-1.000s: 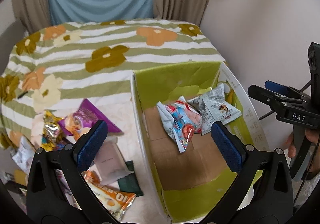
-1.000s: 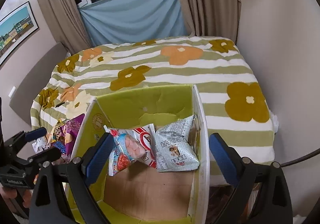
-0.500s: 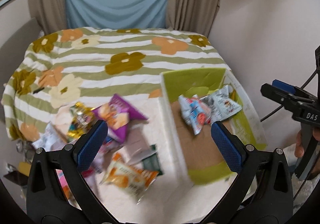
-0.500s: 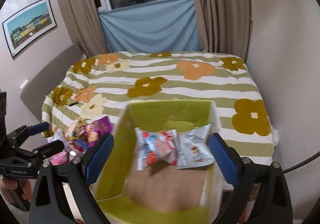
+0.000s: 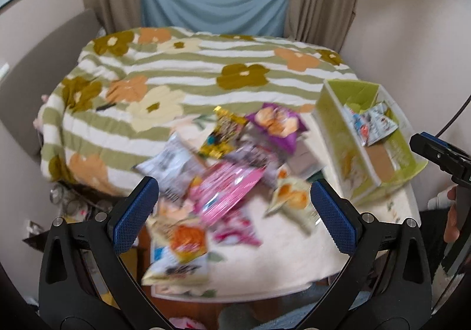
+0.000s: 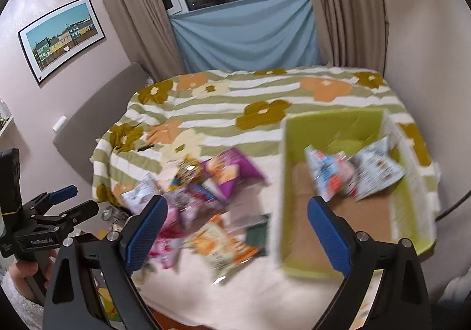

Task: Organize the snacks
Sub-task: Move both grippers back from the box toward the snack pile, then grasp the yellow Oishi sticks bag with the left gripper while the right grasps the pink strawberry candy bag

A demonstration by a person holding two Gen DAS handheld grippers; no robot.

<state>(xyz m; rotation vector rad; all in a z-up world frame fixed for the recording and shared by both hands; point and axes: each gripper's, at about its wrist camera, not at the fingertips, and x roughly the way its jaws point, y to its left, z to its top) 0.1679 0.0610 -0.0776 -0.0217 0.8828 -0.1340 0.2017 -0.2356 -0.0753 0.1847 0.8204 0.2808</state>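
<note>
Both tongs [image 5: 235, 213] [image 6: 237, 229] spread wide, empty, above snacks [image 5: 223, 182]

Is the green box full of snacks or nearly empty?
Nearly empty. The green box holds only a few packets at its far end, and its brown cardboard floor shows bare.

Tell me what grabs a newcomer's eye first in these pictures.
A jumbled heap of bright foil snack packets sprawls on the striped, flowered green-and-white bedspread. To its right stands an open lime-green cardboard box already holding a few packets. Both blue-padded grippers, left and right, hover open and empty.
</note>
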